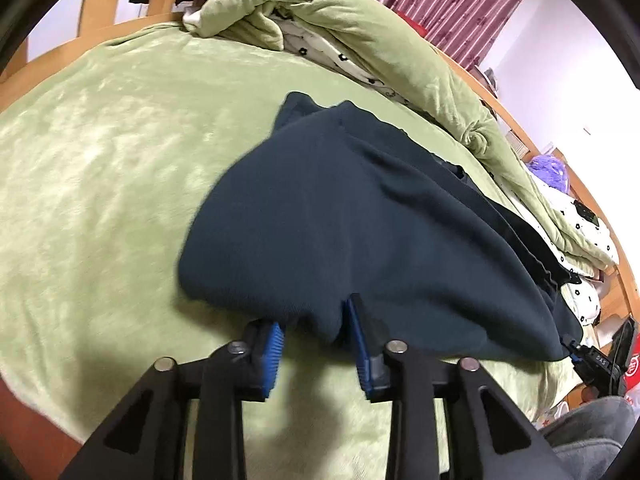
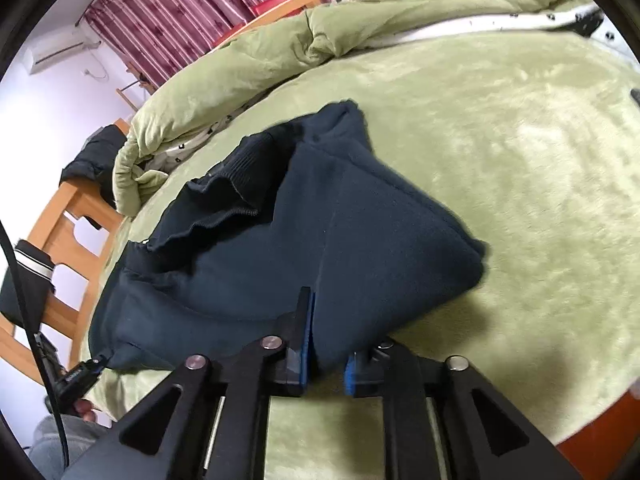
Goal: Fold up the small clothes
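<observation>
Your left gripper [image 1: 316,320] and right gripper [image 2: 326,320] each stand slightly spread around a fold of the dark sweater's [image 1: 360,216] near hem, pads not pressing it. Sweater lies folded on the green bed [image 1: 100,168], beside the rumpled quilt [image 1: 340,20].

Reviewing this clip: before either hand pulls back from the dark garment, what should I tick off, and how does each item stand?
1. Left tongs let go: cannot tell; pads apart, a fold of the garment hangs between them.
2. Right tongs let go: cannot tell; cloth between the pads.
3. Garment folded over itself: ok.
4. Garment fully on the bed: ok.
5. Quilt off the garment: ok in both views.
6. Ribbed hem flat: not ok, rumpled.
</observation>
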Action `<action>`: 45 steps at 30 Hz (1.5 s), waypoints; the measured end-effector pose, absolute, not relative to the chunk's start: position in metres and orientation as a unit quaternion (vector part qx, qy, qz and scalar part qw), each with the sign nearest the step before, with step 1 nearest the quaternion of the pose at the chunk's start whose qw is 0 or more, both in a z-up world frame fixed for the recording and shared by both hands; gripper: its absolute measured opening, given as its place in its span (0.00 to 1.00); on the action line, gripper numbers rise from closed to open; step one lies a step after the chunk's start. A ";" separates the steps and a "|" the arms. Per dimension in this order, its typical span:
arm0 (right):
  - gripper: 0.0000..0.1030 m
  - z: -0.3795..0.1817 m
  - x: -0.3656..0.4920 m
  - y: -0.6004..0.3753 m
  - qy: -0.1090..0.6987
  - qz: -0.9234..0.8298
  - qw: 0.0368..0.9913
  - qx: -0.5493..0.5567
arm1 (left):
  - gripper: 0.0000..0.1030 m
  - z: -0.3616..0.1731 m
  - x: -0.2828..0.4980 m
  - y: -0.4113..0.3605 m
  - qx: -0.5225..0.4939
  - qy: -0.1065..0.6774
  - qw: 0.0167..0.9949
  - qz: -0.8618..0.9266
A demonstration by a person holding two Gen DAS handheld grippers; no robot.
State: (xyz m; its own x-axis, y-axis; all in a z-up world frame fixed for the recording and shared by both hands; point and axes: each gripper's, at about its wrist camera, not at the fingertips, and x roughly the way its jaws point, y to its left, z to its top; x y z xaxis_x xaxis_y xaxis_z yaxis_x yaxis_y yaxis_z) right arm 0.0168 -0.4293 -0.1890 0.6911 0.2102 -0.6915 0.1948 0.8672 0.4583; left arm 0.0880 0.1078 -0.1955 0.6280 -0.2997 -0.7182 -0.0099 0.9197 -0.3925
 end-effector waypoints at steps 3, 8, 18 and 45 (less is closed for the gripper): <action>0.22 -0.175 0.003 -0.436 0.383 0.003 0.890 0.247 | 0.32 -0.187 0.075 0.117 -0.181 0.416 0.888 -0.079; 0.24 -0.141 -0.013 -0.444 0.362 -0.008 0.903 0.230 | 0.57 -0.159 0.054 0.131 -0.176 0.377 0.907 -0.070; 0.39 -0.044 0.002 -0.418 0.321 0.005 0.928 0.191 | 0.58 -0.067 0.050 0.134 -0.151 0.318 0.934 -0.058; 0.47 -0.161 0.118 -0.388 0.423 -0.010 0.906 0.008 | 0.60 -0.121 0.209 0.081 -0.158 0.385 0.908 -0.047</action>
